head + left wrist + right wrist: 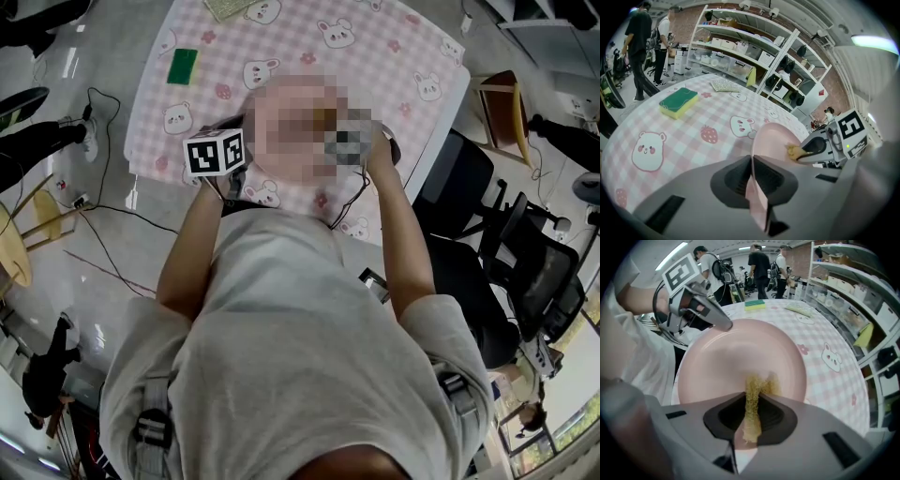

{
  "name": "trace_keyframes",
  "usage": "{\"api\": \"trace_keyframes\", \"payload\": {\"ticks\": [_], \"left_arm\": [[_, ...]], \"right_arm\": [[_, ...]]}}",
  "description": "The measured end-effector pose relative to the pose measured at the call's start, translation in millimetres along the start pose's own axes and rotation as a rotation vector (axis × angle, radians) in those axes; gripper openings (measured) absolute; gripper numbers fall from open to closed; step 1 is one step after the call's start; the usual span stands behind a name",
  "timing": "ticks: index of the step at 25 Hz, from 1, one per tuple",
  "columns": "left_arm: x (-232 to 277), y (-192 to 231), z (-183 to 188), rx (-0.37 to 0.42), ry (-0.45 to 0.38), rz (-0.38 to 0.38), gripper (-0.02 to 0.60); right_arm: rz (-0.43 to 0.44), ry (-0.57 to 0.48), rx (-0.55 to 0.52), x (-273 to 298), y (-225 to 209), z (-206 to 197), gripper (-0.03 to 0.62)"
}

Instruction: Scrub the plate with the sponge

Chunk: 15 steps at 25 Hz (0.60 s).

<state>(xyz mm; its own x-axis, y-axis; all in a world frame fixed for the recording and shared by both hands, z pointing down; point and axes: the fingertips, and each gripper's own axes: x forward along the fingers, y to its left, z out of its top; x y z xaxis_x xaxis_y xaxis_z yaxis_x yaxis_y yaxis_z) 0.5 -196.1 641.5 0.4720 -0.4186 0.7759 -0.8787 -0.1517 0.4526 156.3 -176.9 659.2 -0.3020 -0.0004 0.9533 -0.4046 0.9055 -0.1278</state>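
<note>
L tool (752, 164) clenched on rim of pink plate (776, 138); plate held clear of surface (693, 136), seen edge-on from L tool view. R tool (751, 404) clamped on yellow scrub sponge (761, 384). Sponge tip touches plate's inner face, low centre. Plate face turned toward R tool. 2nd sponge, green top/yellow base (678, 102), lies flat on pink bunny-check cloth, well apart from plate. Shelving (740, 42) w/ boxes behind; ppl (642, 42) standing in bkgd.
</note>
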Motion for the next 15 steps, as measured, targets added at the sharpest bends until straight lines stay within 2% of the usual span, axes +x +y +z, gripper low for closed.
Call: {"api": "trace_keyframes", "payload": {"ticks": [4,9,15], "left_arm": [[-1,-1,-2,-0.007,0.002,-0.004,0.029],[1,-3,-1,-0.003,-0.002,-0.007,0.031],[0,-3,-1,-0.01,0.003,-0.005,0.031]], "right_arm": [[-0.021,-0.016,0.038,0,-13,9,0.066],[-0.096,-0.062,0.122,2,-34,24,0.066],[-0.094,-0.133,0.242,3,-40,42,0.066]]}}
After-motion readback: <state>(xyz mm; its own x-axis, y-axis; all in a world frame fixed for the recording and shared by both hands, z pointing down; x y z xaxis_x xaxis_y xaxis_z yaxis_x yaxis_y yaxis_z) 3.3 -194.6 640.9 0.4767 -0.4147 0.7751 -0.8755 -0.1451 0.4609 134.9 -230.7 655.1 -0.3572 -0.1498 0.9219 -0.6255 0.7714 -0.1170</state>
